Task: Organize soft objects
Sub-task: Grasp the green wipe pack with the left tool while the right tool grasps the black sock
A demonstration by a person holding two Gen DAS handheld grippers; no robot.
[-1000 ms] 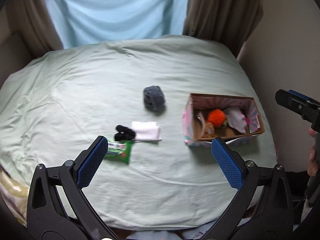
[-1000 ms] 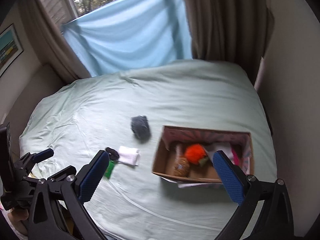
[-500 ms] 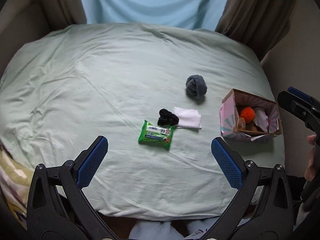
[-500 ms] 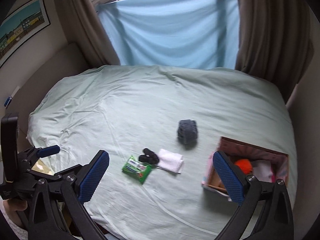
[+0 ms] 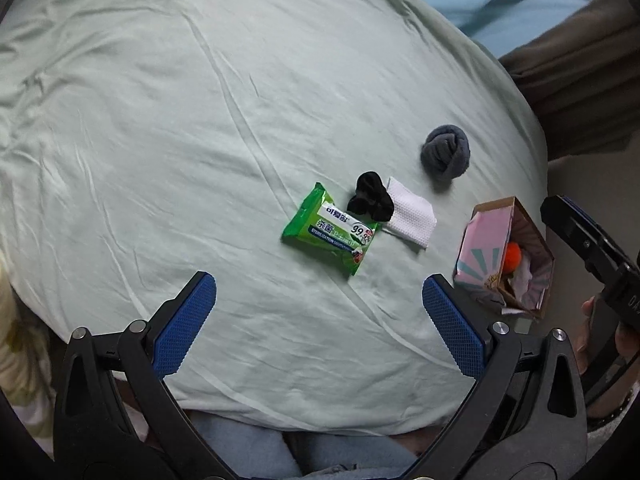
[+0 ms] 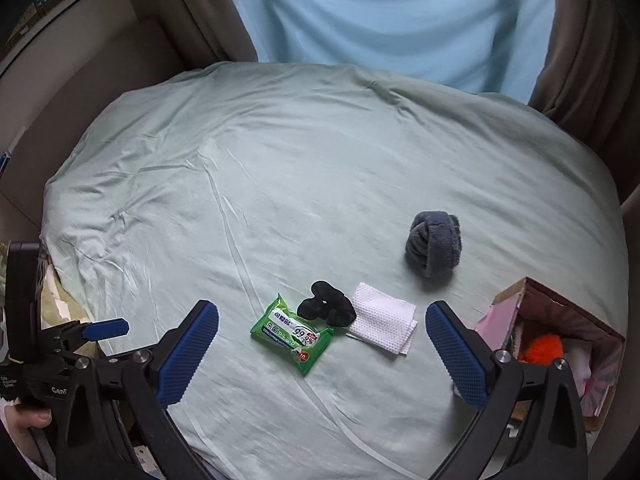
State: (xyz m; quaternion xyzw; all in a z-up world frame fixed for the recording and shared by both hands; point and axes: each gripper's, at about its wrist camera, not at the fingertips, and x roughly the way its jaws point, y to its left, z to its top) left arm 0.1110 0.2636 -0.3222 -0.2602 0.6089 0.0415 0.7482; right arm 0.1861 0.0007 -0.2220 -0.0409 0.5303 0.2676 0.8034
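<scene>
Both hand-held grippers, left (image 5: 318, 326) and right (image 6: 322, 350), hang released and empty above the bed (image 6: 280, 160). Straight ahead of the right one lies the green wipes pack (image 6: 292, 334), long axis slanting. A black scrunchie (image 6: 328, 308) touches the pack's far edge; the box (image 6: 560, 344) sits well to the pack's right.

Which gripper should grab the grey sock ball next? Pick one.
Right, probably. The grey sock ball and box lie toward the right gripper; the left gripper is open too, but faces them obliquely.
</scene>
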